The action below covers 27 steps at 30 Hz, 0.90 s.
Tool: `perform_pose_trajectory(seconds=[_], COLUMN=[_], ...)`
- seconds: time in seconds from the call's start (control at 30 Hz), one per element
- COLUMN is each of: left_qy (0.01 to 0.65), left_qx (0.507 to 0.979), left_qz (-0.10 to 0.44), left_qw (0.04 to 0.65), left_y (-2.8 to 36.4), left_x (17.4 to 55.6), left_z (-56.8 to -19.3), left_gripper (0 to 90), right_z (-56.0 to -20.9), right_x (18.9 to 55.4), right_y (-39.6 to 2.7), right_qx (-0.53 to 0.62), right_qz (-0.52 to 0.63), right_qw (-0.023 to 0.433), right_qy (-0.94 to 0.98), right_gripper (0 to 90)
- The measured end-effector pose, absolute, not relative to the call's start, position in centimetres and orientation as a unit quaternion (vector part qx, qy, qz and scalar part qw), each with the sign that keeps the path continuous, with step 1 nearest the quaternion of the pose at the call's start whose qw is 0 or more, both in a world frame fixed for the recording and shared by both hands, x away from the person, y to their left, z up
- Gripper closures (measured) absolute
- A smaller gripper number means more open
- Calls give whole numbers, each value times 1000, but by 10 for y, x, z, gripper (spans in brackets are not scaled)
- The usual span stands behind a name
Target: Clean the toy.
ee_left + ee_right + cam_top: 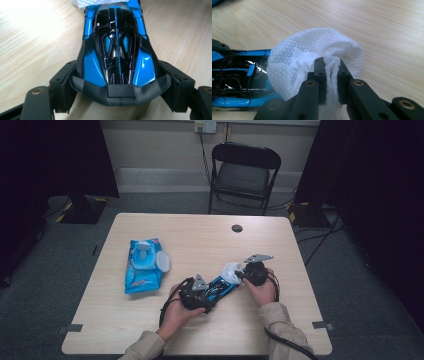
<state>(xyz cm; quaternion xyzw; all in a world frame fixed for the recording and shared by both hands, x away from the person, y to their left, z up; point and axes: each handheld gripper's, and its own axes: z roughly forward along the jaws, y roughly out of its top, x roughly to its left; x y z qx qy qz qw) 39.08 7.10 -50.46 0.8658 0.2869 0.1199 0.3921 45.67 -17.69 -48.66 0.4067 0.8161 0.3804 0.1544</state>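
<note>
Clamped across the tail of the blue toy car (pixel 115 50), the left gripper (pixel 196 295) pins it on the table (pixel 200 235) just right of the wipes pack (pixel 142 265). At the car's far end, the right gripper (pixel 330 75) pinches a bunched white wipe (pixel 312 47) tight. Good wiping likely means short strokes along the body, keeping the car pinned so it cannot twist.

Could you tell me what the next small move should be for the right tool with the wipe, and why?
Probably a short stroke of the wipe along the car body. The right tool is shut on the bunched wipe, which sits at one end of the car, while the left tool clamps the other end on the table. So the car looks steady enough to rub.
</note>
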Motion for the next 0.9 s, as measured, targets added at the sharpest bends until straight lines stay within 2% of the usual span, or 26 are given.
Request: perform_pose_trajectory(seconds=[0.43,0.83,0.9], left_qy=[286,286,280], left_qx=[866,866,869], left_qz=[120,117,115], left_qw=[392,393,390], left_y=[71,71,71], left_x=[391,391,391], left_z=[-505,-504,-504], left_gripper=[242,236,214], right_z=[-494,-490,-490], right_x=[452,439,435], right_y=[-192,-229,-235], right_qx=[410,434,439], right_qz=[367,396,398], right_qw=[153,162,165], right_qy=[821,793,788], right_gripper=[831,827,826])
